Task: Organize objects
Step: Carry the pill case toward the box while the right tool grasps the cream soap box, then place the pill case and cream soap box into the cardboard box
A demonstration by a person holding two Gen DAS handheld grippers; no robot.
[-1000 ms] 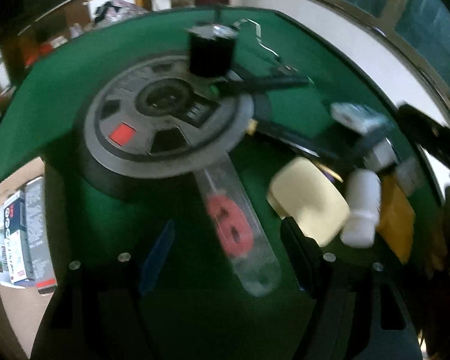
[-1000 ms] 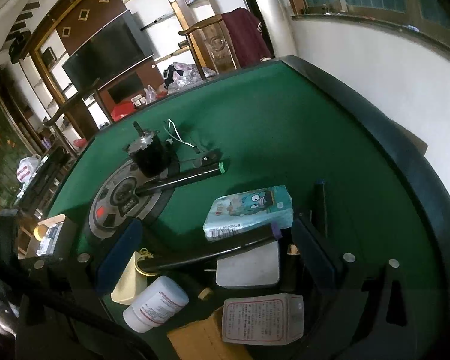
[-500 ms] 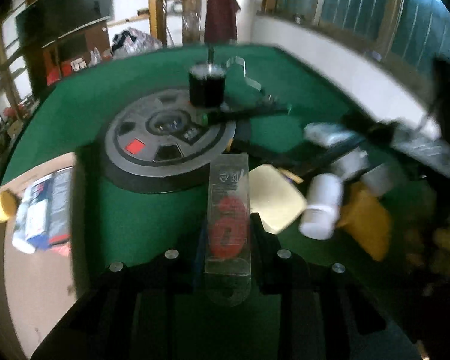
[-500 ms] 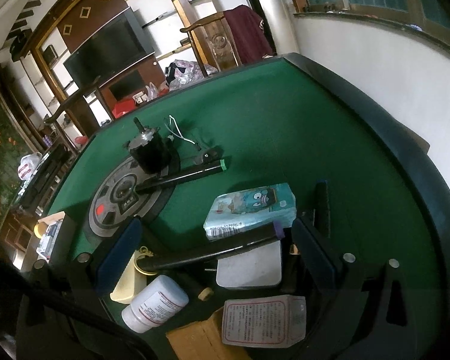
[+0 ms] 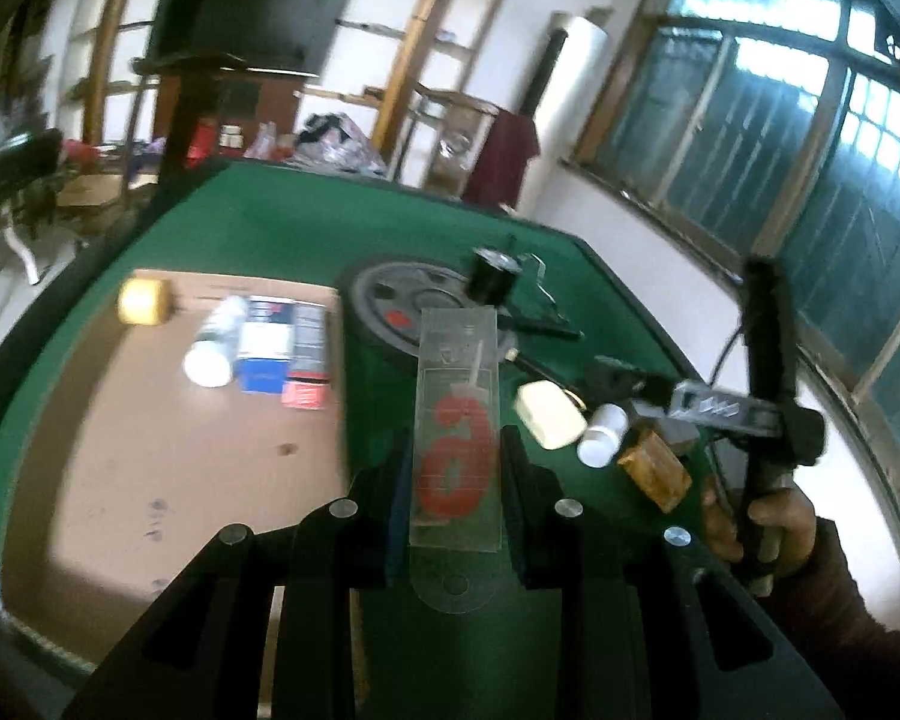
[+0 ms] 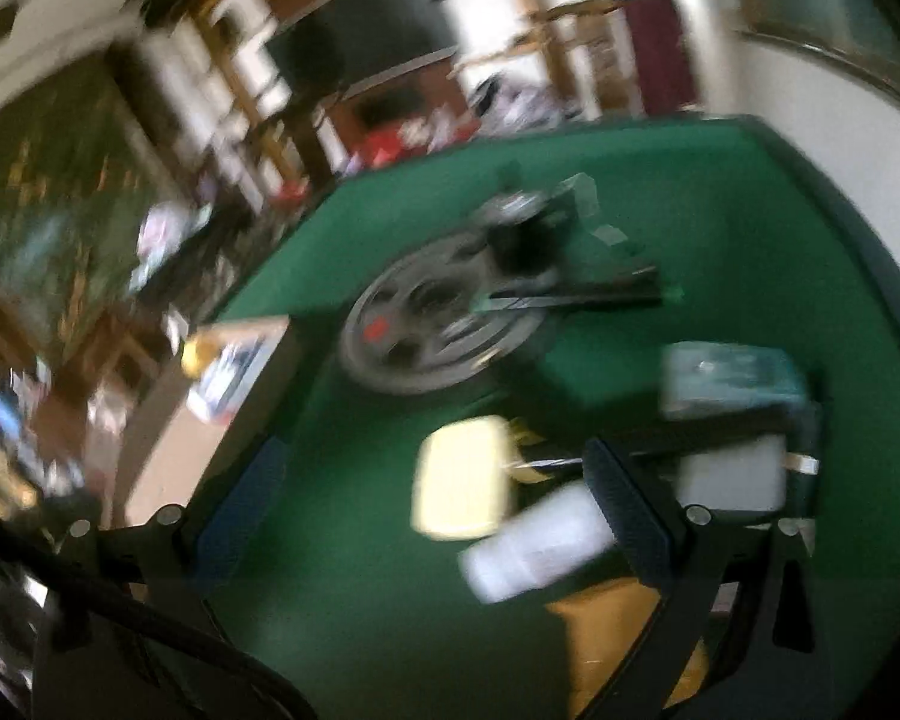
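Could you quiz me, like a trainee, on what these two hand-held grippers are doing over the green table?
1. True or false: the left hand-held gripper is shut on the clear packet with red shapes.
2. Which lies on the brown board: A) the white bottle and boxes, B) the grey wheel-like disc, C) the pale yellow block?
3. Fill in: the right hand-held gripper has its jaws ____, with nothing between them.

Key: 1 true; 2 A; 3 open.
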